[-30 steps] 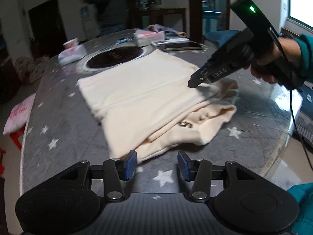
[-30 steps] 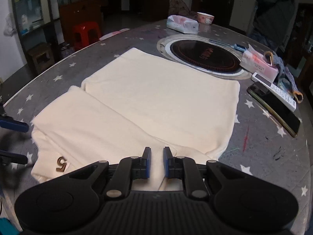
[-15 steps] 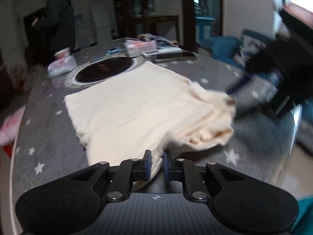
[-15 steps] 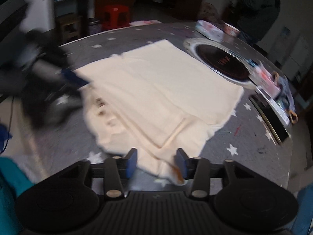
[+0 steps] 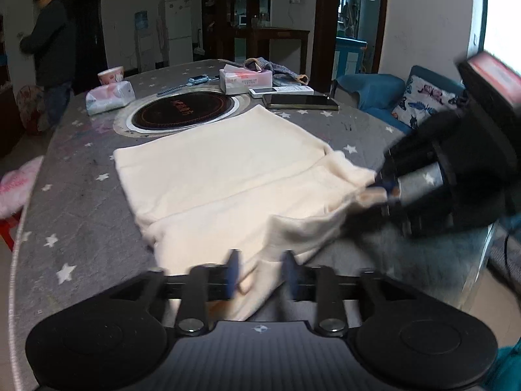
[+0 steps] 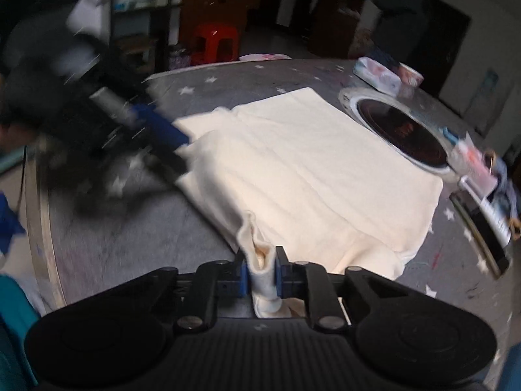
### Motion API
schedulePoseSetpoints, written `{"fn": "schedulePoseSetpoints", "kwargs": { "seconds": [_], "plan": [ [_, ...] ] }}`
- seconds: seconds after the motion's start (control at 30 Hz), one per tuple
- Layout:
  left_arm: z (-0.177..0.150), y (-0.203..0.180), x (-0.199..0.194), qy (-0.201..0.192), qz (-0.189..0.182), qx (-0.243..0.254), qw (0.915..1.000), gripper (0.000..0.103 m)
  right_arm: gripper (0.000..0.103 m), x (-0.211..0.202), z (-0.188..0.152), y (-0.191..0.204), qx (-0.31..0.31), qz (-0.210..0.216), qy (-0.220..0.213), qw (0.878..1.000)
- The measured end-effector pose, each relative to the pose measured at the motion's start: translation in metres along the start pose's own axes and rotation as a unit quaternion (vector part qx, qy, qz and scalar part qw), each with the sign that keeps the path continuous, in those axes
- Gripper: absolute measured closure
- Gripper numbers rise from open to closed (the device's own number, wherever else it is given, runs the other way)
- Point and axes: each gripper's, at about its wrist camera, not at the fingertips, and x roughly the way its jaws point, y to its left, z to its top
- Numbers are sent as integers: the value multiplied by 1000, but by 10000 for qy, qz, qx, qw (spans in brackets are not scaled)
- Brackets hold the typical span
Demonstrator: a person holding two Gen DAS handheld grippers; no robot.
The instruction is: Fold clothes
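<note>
Dim room, daylight from one side, motion blur in both views

A window (image 5: 503, 22) blows out white at the left wrist view's top right, while the rest stays murky. The left hand-held gripper (image 5: 260, 270) smears at its fingertips; the right wrist view is soft all over, with bowed, dark fisheye corners.

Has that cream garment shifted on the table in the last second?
Yes. The cream garment has a near edge now bunched and lifted, pinched in the right gripper, while its far edge stays beside the round cooktop.
</note>
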Motion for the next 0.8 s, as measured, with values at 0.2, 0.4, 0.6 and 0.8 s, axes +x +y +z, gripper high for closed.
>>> {"fn": "schedulePoseSetpoints", "kwargs": {
  "seconds": [0.2, 0.4, 0.6, 0.8],
  "plan": [
    [-19, -11, -4, 44, 376, 572, 9976, 47, 92, -6, 10, -22, 520, 178, -83, 9985],
    [-26, -19, 4, -12, 720, 1211, 9900, 47, 93, -10, 12, -23, 635, 127, -141, 9978],
    [-32, -38, 7, -114, 846, 1879, 9785, 47, 93, -14, 15, -21, 712, 66, -225, 9972],
    [-26, -21, 9, -22, 663, 1463, 9870, 85, 94, -17, 14, -20, 740, 28, -316, 9968]
  ]
}}
